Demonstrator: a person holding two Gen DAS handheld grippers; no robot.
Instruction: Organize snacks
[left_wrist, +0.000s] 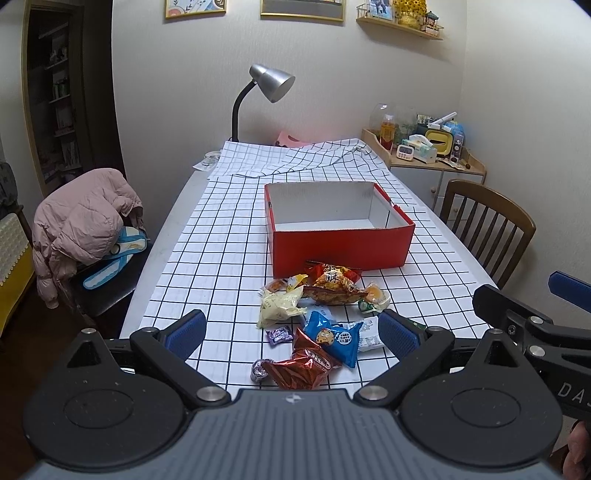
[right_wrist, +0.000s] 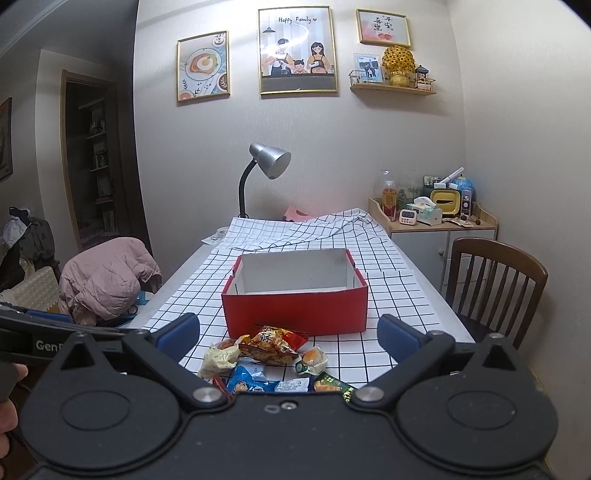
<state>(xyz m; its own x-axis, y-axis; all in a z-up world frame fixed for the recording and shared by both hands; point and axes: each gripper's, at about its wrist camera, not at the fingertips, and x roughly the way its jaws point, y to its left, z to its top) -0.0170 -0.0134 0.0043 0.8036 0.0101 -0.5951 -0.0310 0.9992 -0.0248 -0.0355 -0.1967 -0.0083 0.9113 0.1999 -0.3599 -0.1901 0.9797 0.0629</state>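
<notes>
Presently, left wrist view: left gripper (left_wrist: 291, 332) spread wide, empty, above the snack pile (left_wrist: 314, 321), which lies loose on the checked cloth just before the empty red box (left_wrist: 340, 240), probably the destination. Right wrist view: right gripper (right_wrist: 288, 336) likewise spread, holding nothing, poised over the pile.

One red box (left_wrist: 341, 236), one lamp (left_wrist: 271, 82), two chairs (left_wrist: 487, 218) and about ten snack packets (left_wrist: 334, 284) heaped at the counter's (left_wrist: 221, 236) near edge; three framed pictures (right_wrist: 297, 50) on the wall
</notes>
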